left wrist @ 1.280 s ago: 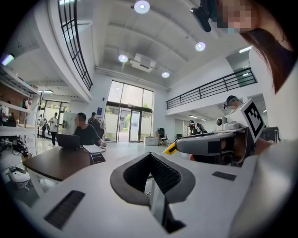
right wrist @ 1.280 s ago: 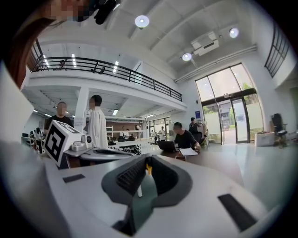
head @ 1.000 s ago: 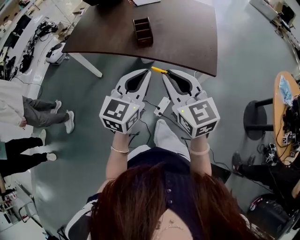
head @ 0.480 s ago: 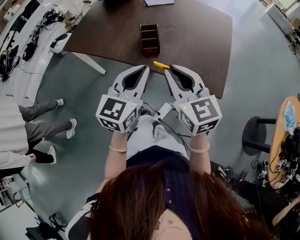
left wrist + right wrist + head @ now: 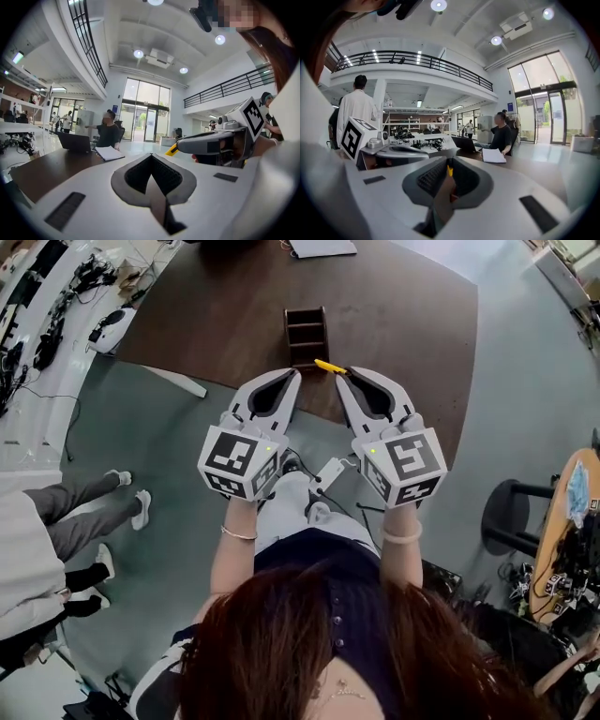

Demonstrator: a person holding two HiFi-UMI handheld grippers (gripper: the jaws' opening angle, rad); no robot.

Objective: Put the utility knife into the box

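Carrying step: the right gripper (image 5: 343, 371) pinches the yellow knife (image 5: 329, 366); the left gripper (image 5: 296, 374) is pressed together, empty. Next, reach toward 11 o'clock, over the box (image 5: 307, 336).

Matt dark wooden table (image 5: 394, 306) and box (image 5: 307, 326); yellow plastic utility knife (image 5: 329, 366).

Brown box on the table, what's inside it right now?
The box looks empty: its divided compartments show only dark bottoms. The utility knife is outside, held by the right gripper. Deep shadow hides their corners.
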